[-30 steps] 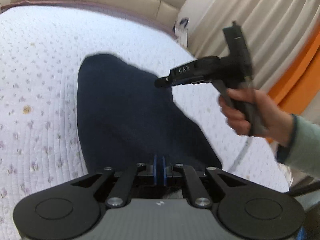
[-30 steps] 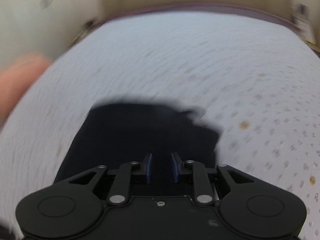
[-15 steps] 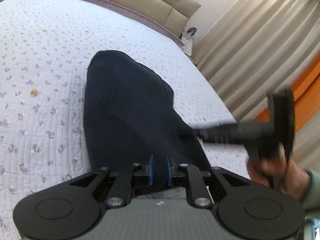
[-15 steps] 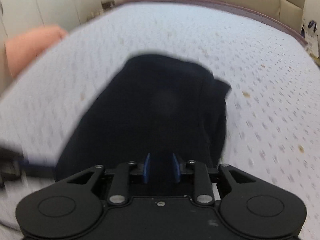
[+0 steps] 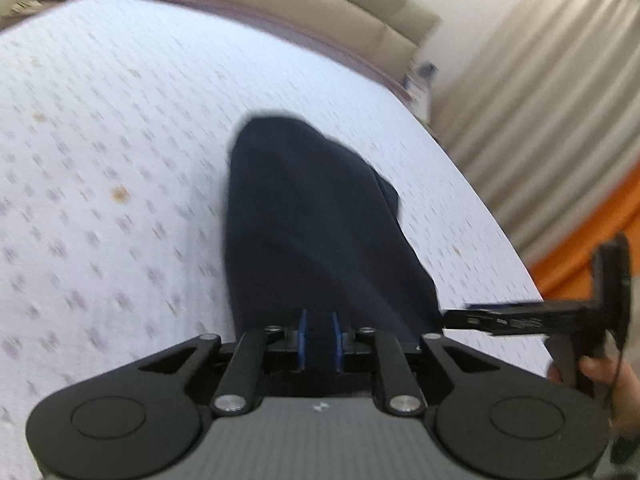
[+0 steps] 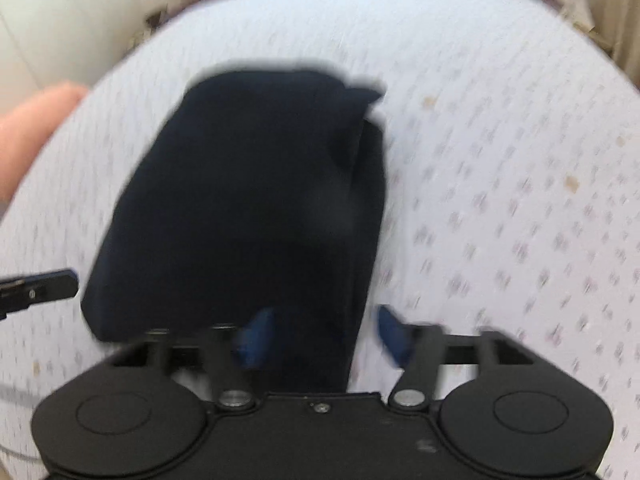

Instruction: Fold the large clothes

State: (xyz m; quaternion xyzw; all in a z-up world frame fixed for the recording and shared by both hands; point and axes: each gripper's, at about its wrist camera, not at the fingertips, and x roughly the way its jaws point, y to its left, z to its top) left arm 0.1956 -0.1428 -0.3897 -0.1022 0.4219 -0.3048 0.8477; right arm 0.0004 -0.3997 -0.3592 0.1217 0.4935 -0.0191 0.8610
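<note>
The bed point(image 5: 120, 128), with its pale flowered quilt, carries the dark navy garment point(image 5: 312, 216) lying flat as a long folded strip that runs from the near edge away toward the headboard. What has changed in the last second is at the near end: the right claw point(image 6: 326, 334), which half a second ago sat with its blue pads close together over the cloth, now has them spread wide apart, straddling the near right edge of the garment point(image 6: 256, 216). The left claw point(image 5: 319, 340) has opened too, its pads a little apart with dark cloth between them, no longer pinched tight. To me that looks like both letting go, the fold laid down and ready for the next one.
</note>
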